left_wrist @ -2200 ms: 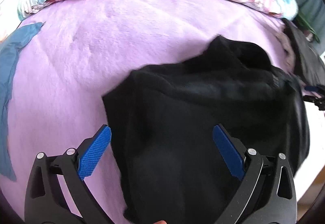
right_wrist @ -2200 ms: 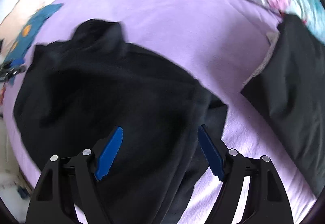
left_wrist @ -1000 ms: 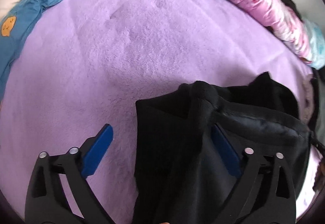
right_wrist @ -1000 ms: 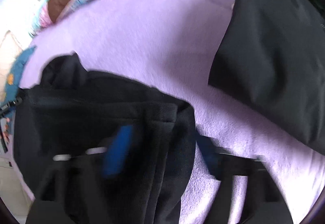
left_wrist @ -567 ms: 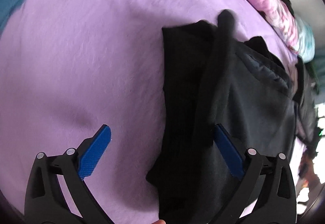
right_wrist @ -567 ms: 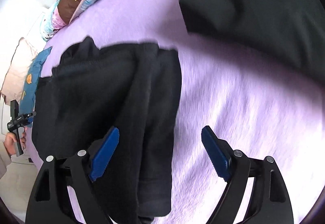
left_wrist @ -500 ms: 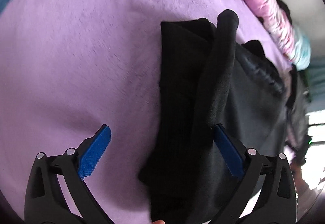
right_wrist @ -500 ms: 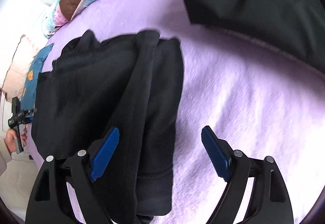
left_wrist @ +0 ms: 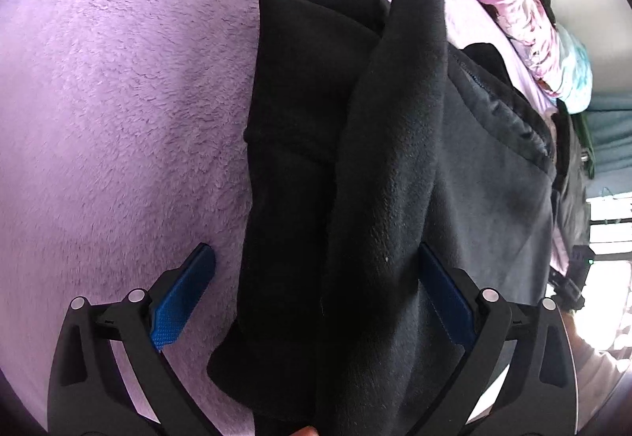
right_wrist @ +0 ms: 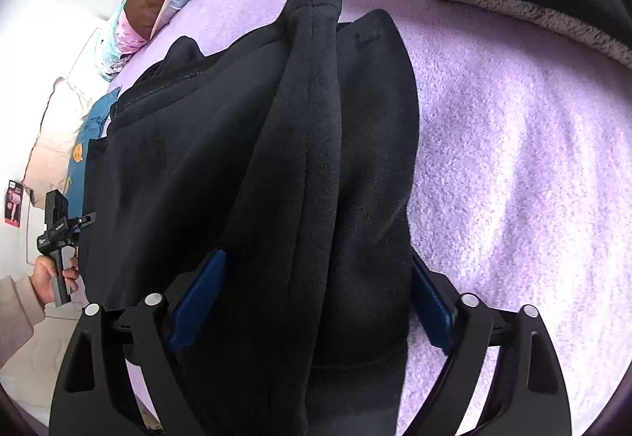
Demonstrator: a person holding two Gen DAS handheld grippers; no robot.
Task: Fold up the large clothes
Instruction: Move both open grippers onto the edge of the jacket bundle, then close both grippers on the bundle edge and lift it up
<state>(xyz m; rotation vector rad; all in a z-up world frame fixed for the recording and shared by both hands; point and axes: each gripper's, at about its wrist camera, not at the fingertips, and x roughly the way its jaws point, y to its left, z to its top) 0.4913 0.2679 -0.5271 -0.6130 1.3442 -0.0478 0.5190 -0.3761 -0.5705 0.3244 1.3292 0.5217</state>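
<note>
While both claws have sunk close over the black fleece garment (left_wrist: 355, 179), the right claw (right_wrist: 312, 301) has just been spreading, the left claw (left_wrist: 316, 293) released; the folded edge on the purple bed (left_wrist: 118, 100) looks ready for the next fold

No text, label, brand name or number can be read in either view. In the right wrist view, the left gripper (right_wrist: 65, 224) seen at the far left edge carries a small white marking on its black body, but it is too small to read. On the wall behind it hangs a small pink and dark card (right_wrist: 14, 203); its print cannot be made out. The blue cloth (right_wrist: 85, 143) beside the garment shows an orange cartoon face, which is a picture and not letters. The left wrist view shows no writing at all.
</note>
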